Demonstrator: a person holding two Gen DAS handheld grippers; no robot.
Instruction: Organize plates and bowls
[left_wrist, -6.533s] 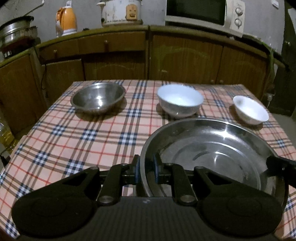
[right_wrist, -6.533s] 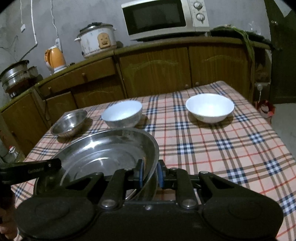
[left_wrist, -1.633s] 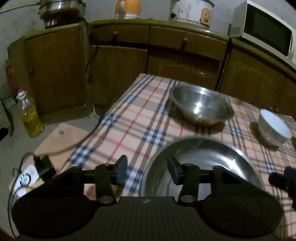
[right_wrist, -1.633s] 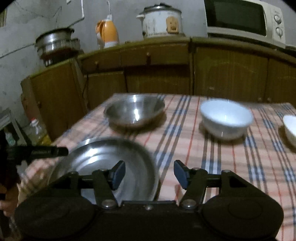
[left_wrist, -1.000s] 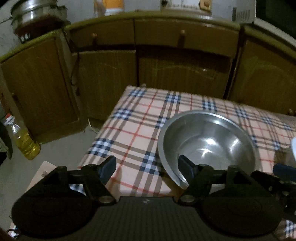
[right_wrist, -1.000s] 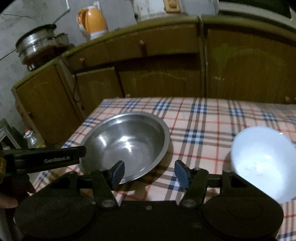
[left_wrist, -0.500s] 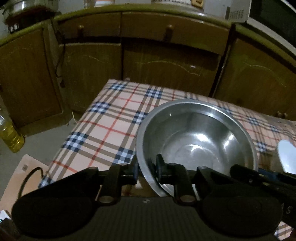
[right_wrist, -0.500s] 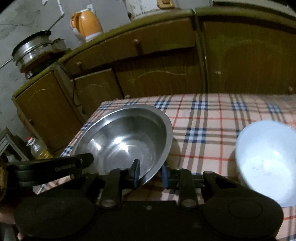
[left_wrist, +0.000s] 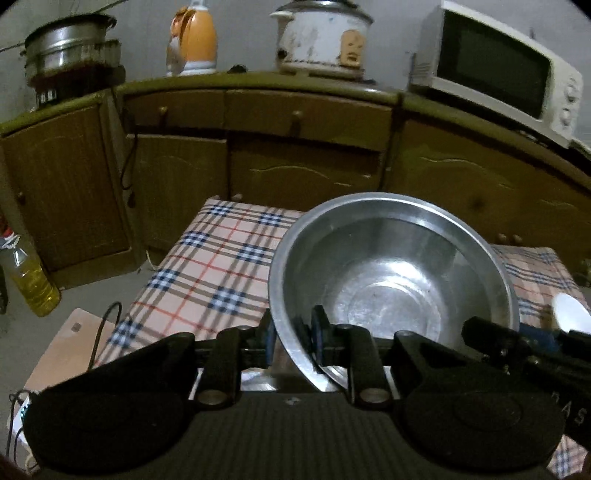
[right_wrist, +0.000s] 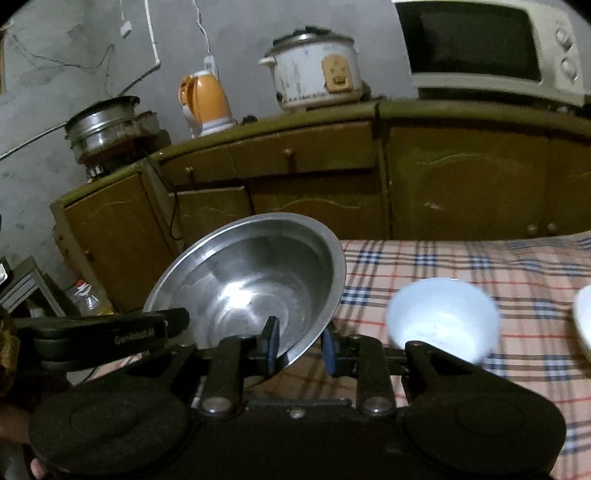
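A steel bowl (left_wrist: 391, 273) is held tilted above the plaid table (left_wrist: 214, 273). My left gripper (left_wrist: 292, 338) is shut on its near left rim. My right gripper (right_wrist: 300, 345) is shut on the bowl's (right_wrist: 251, 280) right rim, and its fingers (left_wrist: 491, 338) show in the left wrist view. A white bowl (right_wrist: 443, 317) sits on the table to the right. The edge of a second white bowl (right_wrist: 583, 317) shows at the far right. The large steel pan is out of view.
Wooden cabinets (left_wrist: 303, 147) line the wall behind the table. On the counter stand a microwave (left_wrist: 495, 70), a rice cooker (left_wrist: 321, 37), an orange kettle (left_wrist: 192, 40) and a steel pot (left_wrist: 66, 55). An oil bottle (left_wrist: 29, 280) and cardboard (left_wrist: 70, 347) lie on the floor left.
Both grippers closed on the steel bowl's rim half a second ago. Since then they have lifted it off the table and tilted it.
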